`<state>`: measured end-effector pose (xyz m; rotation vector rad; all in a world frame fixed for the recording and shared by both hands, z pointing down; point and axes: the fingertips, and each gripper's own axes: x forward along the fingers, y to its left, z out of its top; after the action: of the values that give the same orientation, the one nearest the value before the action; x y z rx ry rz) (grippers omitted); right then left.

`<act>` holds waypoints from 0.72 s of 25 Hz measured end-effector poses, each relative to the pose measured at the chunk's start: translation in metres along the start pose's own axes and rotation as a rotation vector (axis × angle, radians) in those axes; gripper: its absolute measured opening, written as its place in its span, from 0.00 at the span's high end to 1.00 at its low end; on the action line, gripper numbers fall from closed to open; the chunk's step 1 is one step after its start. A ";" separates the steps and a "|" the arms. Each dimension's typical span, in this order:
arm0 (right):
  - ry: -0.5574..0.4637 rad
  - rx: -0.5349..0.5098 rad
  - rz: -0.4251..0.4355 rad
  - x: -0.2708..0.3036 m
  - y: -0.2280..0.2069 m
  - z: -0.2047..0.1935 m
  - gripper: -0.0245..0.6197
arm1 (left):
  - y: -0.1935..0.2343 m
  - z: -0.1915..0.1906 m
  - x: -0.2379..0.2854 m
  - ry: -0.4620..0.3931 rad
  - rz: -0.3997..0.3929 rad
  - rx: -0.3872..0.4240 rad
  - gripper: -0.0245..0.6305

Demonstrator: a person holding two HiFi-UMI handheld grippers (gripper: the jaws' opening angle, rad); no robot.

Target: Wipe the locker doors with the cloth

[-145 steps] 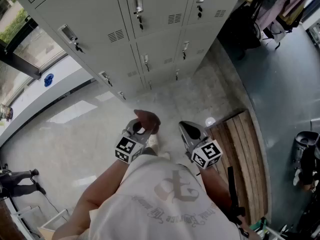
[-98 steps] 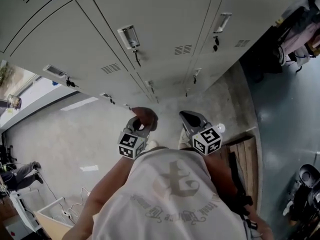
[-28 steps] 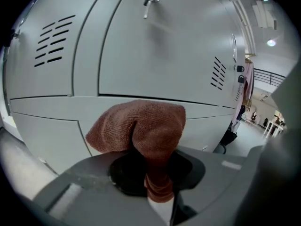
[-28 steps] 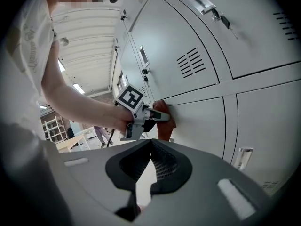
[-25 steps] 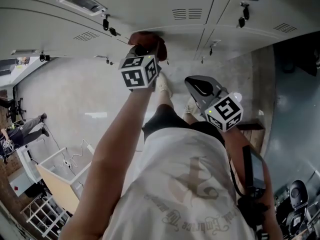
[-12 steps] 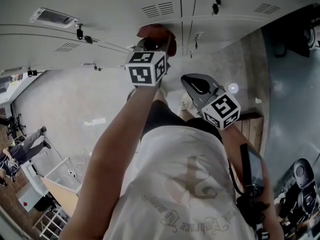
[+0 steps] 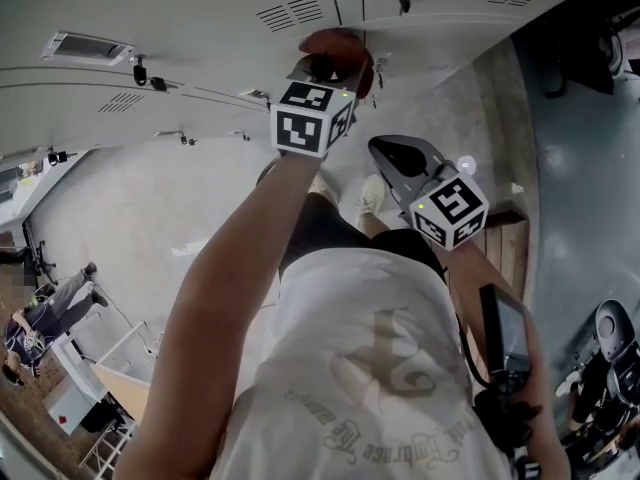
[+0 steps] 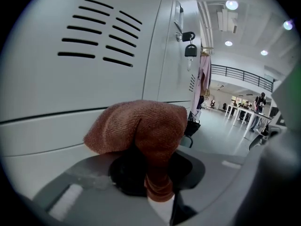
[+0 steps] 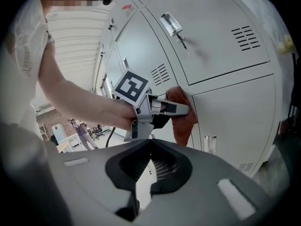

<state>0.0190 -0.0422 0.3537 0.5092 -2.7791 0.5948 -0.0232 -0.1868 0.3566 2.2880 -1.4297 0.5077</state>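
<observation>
A reddish-brown cloth (image 7: 338, 46) is bunched in my left gripper (image 7: 330, 68), which is shut on it at arm's length. The cloth (image 8: 141, 126) presses against a pale grey locker door (image 8: 94, 84) just below its vent slots (image 8: 96, 39), close to the seam with the neighbouring door. From the right gripper view, the left gripper (image 9: 181, 109) and hanging cloth (image 9: 182, 121) touch the locker (image 9: 225, 41). My right gripper (image 7: 395, 158) hangs lower, away from the lockers, with its jaws shut (image 9: 149, 173) on nothing.
Locker rows (image 7: 200, 8) fill the top of the head view. A padlock with keys (image 8: 190, 48) hangs on the neighbouring door. A wooden bench (image 7: 505, 248) stands at the right, a dark bin (image 7: 615, 333) beyond it. A person (image 7: 45, 303) stands far off at the left.
The left gripper with the cloth rose from waist height to the locker door, then slid rightward along it over the last second. The right gripper stayed low.
</observation>
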 end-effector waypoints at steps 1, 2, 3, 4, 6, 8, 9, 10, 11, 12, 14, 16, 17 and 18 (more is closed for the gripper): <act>0.000 0.004 -0.009 -0.001 -0.002 -0.001 0.95 | -0.002 -0.002 0.002 0.009 -0.008 0.020 0.83; -0.001 0.008 -0.016 -0.002 -0.003 -0.001 0.95 | -0.004 -0.005 0.004 0.023 -0.013 0.045 0.83; -0.001 0.013 -0.023 -0.002 -0.005 -0.002 0.95 | -0.006 -0.010 0.006 0.040 -0.018 0.070 0.83; -0.001 0.019 -0.029 -0.003 -0.006 -0.003 0.95 | -0.007 -0.015 0.008 0.056 -0.021 0.088 0.83; -0.001 0.028 -0.042 -0.005 -0.009 -0.003 0.95 | -0.008 -0.022 0.014 0.073 -0.030 0.105 0.83; 0.003 0.030 -0.052 -0.006 -0.010 -0.005 0.95 | -0.011 -0.026 0.019 0.070 -0.050 0.114 0.83; 0.008 0.031 -0.054 -0.007 -0.010 -0.007 0.95 | -0.013 -0.028 0.020 0.064 -0.062 0.116 0.83; 0.012 0.033 -0.055 -0.006 -0.009 -0.009 0.95 | -0.013 -0.030 0.020 0.060 -0.072 0.114 0.83; 0.017 0.037 -0.055 -0.006 -0.008 -0.011 0.95 | -0.012 -0.032 0.020 0.058 -0.077 0.110 0.83; 0.021 0.040 -0.056 -0.005 -0.008 -0.014 0.95 | -0.011 -0.033 0.020 0.058 -0.076 0.108 0.83; 0.027 0.047 -0.057 -0.003 -0.008 -0.016 0.95 | -0.007 -0.035 0.019 0.061 -0.069 0.118 0.83; 0.032 0.053 -0.056 0.000 -0.006 -0.018 0.95 | -0.004 -0.036 0.018 0.060 -0.067 0.132 0.83; 0.035 0.056 -0.054 0.002 -0.005 -0.019 0.95 | -0.003 -0.037 0.017 0.060 -0.067 0.132 0.83; 0.038 0.058 -0.052 0.004 -0.004 -0.019 0.95 | -0.001 -0.039 0.016 0.061 -0.064 0.126 0.83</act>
<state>0.0201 -0.0384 0.3730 0.5740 -2.7115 0.6678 -0.0196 -0.1787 0.3979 2.3858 -1.3259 0.6590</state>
